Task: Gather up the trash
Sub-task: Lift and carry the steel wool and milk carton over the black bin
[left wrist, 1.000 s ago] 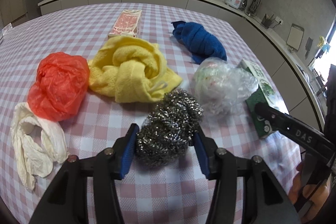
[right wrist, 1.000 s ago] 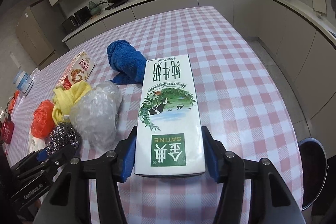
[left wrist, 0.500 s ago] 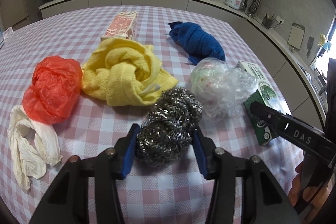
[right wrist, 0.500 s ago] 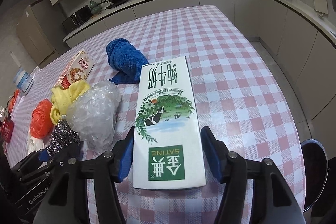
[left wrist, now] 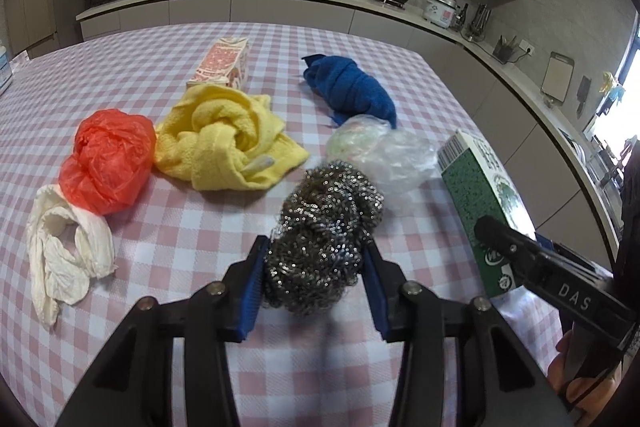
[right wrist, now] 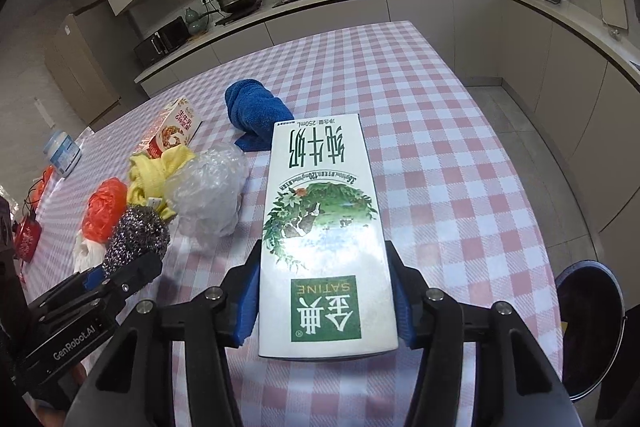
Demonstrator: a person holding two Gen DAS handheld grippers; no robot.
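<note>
My left gripper [left wrist: 314, 267] is shut on a steel wool scourer [left wrist: 326, 231] and holds it above the checked tablecloth [left wrist: 180, 227]; the scourer also shows in the right wrist view [right wrist: 138, 231]. My right gripper [right wrist: 324, 291] is shut on a green and white milk carton [right wrist: 324, 227], lifted off the table; the carton shows at the right in the left wrist view [left wrist: 484, 203]. On the table lie a clear crumpled plastic bag [left wrist: 380, 151], a red plastic bag [left wrist: 108, 163] and a white crumpled tissue [left wrist: 64, 247].
A yellow towel [left wrist: 224, 139], a blue towel [left wrist: 352, 91] and a red-white carton [left wrist: 222, 63] lie further back. A dark bin [right wrist: 588, 327] stands on the floor beyond the table's right edge. Kitchen counters run behind.
Both grippers have risen with their loads: the scourer and the milk carton are off the table, and the carton has tilted up slightly.
</note>
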